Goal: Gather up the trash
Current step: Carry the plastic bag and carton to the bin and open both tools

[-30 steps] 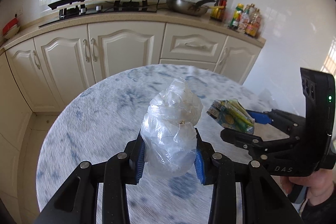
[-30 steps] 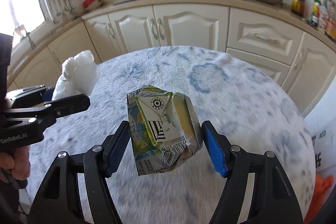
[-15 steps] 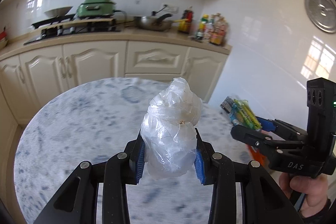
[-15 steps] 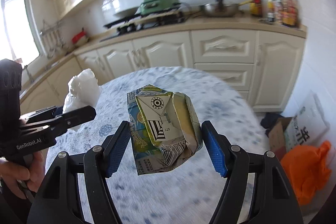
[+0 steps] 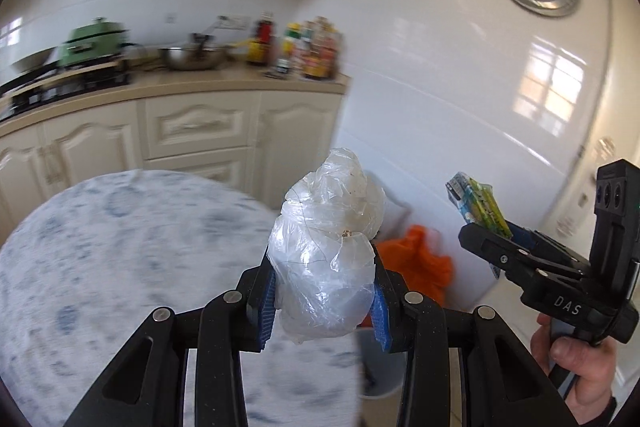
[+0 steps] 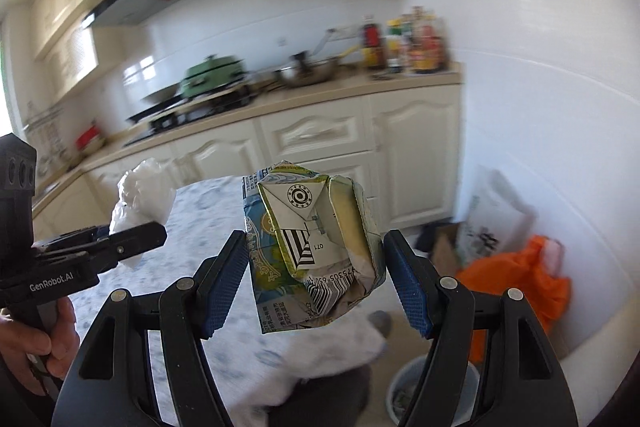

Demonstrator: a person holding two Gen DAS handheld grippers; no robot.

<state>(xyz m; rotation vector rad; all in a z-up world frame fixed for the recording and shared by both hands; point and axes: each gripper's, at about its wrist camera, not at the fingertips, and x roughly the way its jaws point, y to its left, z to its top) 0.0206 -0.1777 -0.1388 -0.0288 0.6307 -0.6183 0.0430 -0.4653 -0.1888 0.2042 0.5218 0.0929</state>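
Observation:
My left gripper [image 5: 322,301] is shut on a crumpled clear plastic bag [image 5: 326,247] and holds it in the air past the right edge of the round marble table [image 5: 120,259]. My right gripper [image 6: 316,281] is shut on a crushed yellow-green drink carton [image 6: 312,247], also in the air. The carton shows in the left wrist view [image 5: 478,205] at the right, and the plastic bag shows in the right wrist view [image 6: 140,205] at the left. A grey trash bin [image 6: 404,387] stands on the floor below the right gripper, partly hidden by its fingers.
An orange plastic bag [image 6: 516,291] and a white bag [image 6: 496,219] lie on the floor against the white wall. Cream kitchen cabinets [image 5: 200,131] with a stove, a wok and bottles stand behind the table. The bin's rim also shows in the left wrist view [image 5: 380,367].
Both grippers have swung right and lifted off the table with their loads still held. The floor, the orange bag and the trash bin have come into view.

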